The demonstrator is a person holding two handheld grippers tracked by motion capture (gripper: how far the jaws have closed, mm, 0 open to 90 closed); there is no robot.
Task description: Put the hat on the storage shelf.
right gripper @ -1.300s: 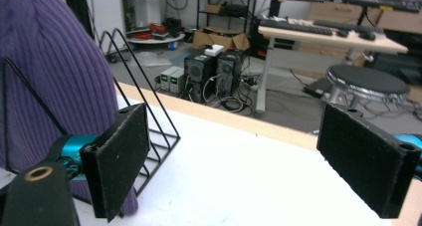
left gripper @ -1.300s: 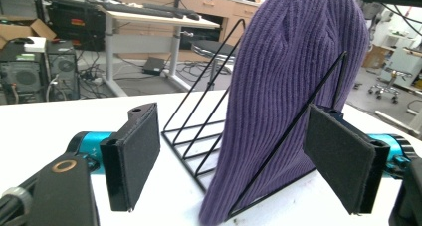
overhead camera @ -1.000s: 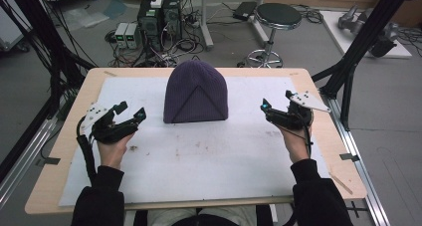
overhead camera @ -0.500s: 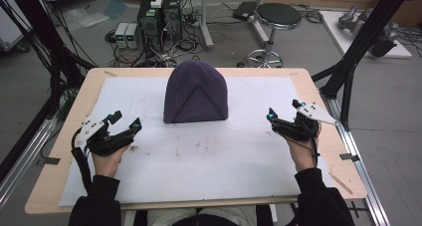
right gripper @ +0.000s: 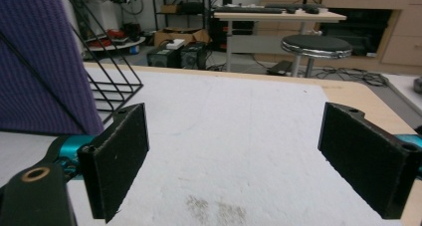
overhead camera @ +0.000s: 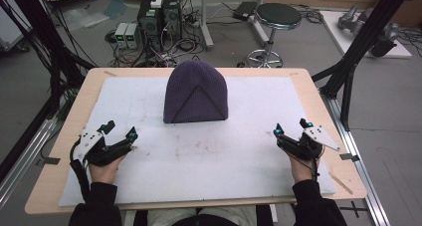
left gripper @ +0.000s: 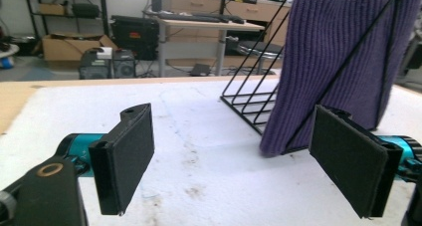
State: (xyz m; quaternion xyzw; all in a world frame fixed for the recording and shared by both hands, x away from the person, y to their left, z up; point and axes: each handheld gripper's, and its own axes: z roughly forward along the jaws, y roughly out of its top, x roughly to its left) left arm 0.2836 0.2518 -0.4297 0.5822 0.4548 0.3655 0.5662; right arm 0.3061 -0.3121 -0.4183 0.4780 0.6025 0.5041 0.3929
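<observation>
- Versus the earlier frames: both hands had come down and pulled back toward the near edge of the bench; the beanie had not moved.
- Left tool (overhead camera: 121, 130) sat low over the near-left part of the white foam mat (overhead camera: 214, 151), jaws spread wide with nothing between them; they had just been opening a bit further. In the left gripper view its pads (left gripper: 130, 154) framed bare mat.
- Right tool (overhead camera: 291, 128) sat low at the near-right of the mat, jaws also spread, nothing between them.
- Purple ribbed knit beanie (overhead camera: 196, 92) stood upright at the far middle of the mat, pulled over a black wire rack (left gripper: 249, 99); well apart from both tools, roughly between them and farther back.
- Rack wires stuck out behind the beanie and rested on the mat.
- Mat was stained with brownish marks near its middle; it covered most of the light wooden bench (overhead camera: 308, 86).
- Room behind: round black stool (overhead camera: 277, 16), computer towers (overhead camera: 159, 17) with a cable tangle on a grey floor, black frame struts on both sides.
</observation>
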